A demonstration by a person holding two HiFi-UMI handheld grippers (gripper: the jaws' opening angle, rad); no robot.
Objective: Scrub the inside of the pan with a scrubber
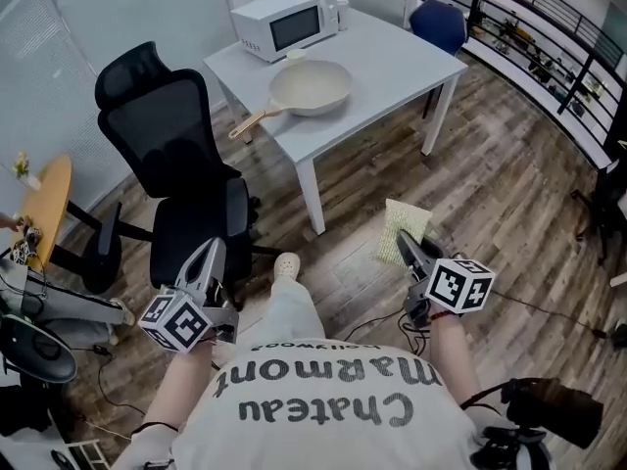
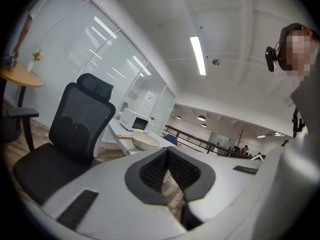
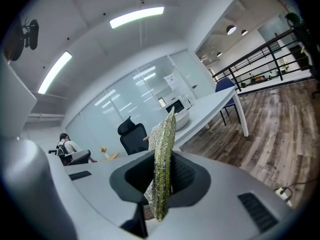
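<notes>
A cream pan (image 1: 312, 87) with a wooden handle sits on the white table (image 1: 392, 67), in front of the microwave (image 1: 286, 23); it also shows far off as the pan (image 2: 145, 142) in the left gripper view. My right gripper (image 1: 404, 247) is shut on a yellow-green scrubber (image 1: 403, 230), held low over the floor, well short of the table. In the right gripper view the scrubber (image 3: 163, 159) stands on edge between the jaws. My left gripper (image 1: 208, 260) is shut with nothing in it, beside the black office chair (image 1: 176, 155).
The black chair stands between my left side and the table's left corner. A blue chair (image 1: 438, 23) is behind the table at the right. A railing (image 1: 529, 27) runs along the far right. A round wooden table (image 1: 39, 199) and cables lie at the left.
</notes>
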